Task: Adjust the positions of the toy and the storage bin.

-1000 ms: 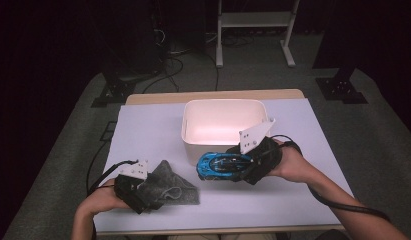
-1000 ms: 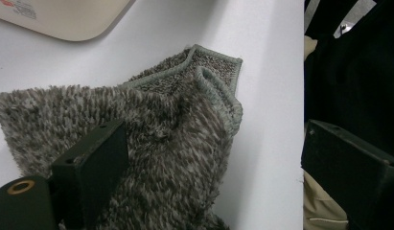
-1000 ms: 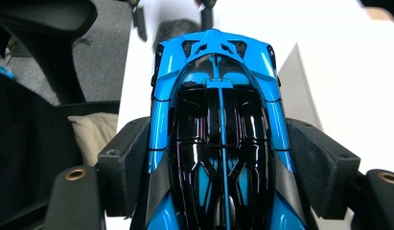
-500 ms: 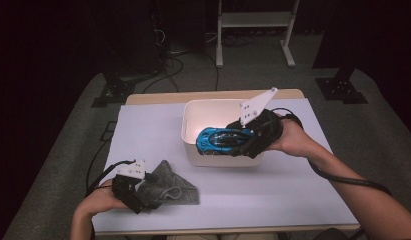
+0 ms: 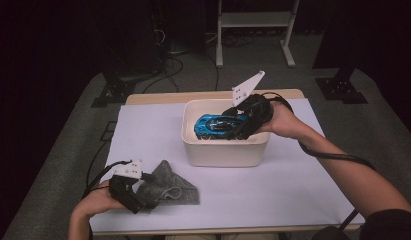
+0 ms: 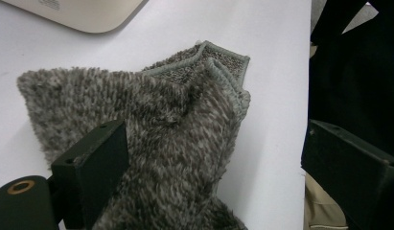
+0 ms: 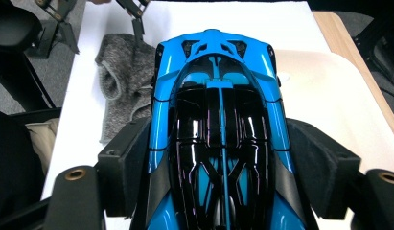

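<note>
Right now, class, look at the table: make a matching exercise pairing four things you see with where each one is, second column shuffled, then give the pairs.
Column one:
1. Glossy blue and black toy car
2. Fluffy grey cloth
3. Cream plastic tub
4. Left tongs

Column two:
A. Standing on the white table cover, mid-table
B. Resting at the edge of the cloth
C. Gripped in the right tongs over the tub
D. Lying flat near the front left corner

Pairs: 1-C, 2-D, 3-A, 4-B
</note>
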